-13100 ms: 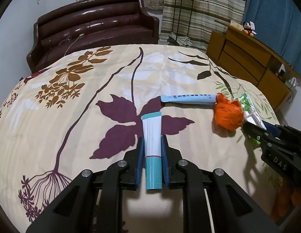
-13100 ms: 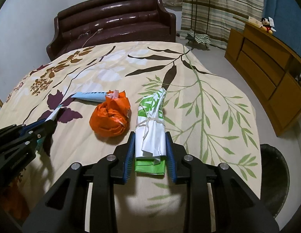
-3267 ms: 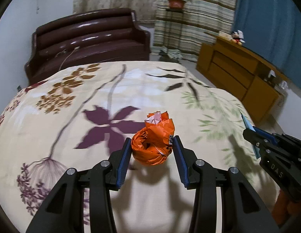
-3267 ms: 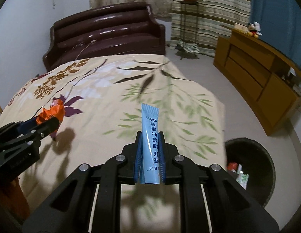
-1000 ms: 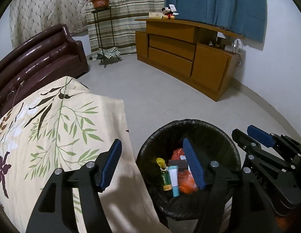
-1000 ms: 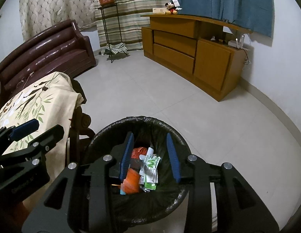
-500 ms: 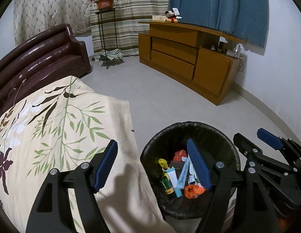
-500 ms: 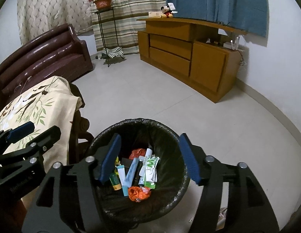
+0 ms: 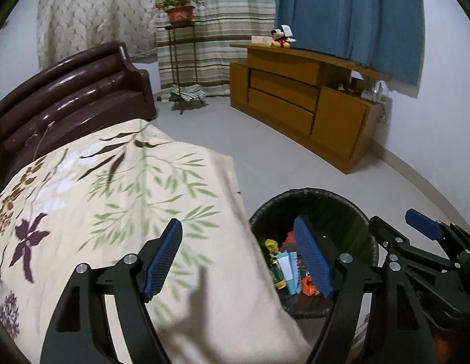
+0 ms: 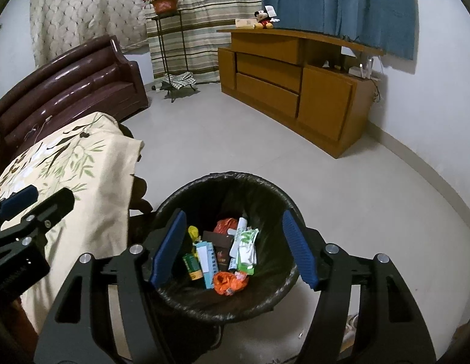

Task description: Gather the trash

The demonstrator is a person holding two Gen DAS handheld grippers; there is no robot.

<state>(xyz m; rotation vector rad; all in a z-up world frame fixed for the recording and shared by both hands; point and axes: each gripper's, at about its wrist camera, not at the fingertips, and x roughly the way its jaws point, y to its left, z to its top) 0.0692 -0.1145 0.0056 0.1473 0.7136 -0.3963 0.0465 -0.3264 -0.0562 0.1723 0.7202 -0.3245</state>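
A black-lined trash bin (image 10: 228,176) stands on the floor beside the bed. Inside lie an orange bag (image 10: 230,283), a blue tube (image 10: 207,261), a green-and-white bag (image 10: 245,245) and other wrappers. My right gripper (image 10: 235,214) hovers above the bin, its jaws opening with nothing between them. My left gripper (image 9: 236,221) is open and empty over the bed's edge, its right finger in front of the bin (image 9: 310,191). Each gripper shows in the other's view: the right gripper (image 9: 401,221) at the right edge, the left gripper (image 10: 38,198) at the left.
The bed's floral cover (image 9: 113,197) hangs down just left of the bin. A brown sofa (image 9: 68,91) stands behind the bed. A wooden cabinet (image 10: 289,79) lines the far wall, and a plant stand (image 10: 168,45) stands by the curtains. Pale floor (image 10: 235,139) lies between.
The right jaws have spread wide and the blue tube now lies in the bin. The left gripper has swung left toward the bed, so more of the cover shows.
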